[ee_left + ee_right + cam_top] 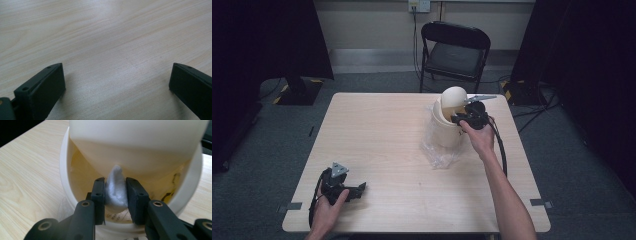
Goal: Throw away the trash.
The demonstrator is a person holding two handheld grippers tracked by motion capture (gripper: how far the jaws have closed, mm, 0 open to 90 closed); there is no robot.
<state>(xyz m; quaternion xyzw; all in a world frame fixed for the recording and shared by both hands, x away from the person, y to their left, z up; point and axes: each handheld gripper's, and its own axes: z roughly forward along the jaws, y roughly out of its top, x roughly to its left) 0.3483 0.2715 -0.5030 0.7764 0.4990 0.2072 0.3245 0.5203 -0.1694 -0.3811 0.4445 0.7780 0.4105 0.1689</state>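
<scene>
White wadding (115, 187) is clamped between the right gripper (115, 200) jaws, just under the bin (65, 170) flap (137, 142). It should be pushed well inside before release. The left gripper (116, 85) is held apart, idle.

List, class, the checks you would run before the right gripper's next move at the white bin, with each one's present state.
1. Right gripper has a firm hold on the white wad: ok, jaws closed on it.
2. Wad over the bin opening: ok.
3. Swing lid out of the wad's way: not ok, it hangs tilted just above.
4. Bin standing upright on the table: ok.
5. Left gripper out of the way: ok, open, resting near the table's front left.
6. Room left inside the bin: cannot tell.
</scene>
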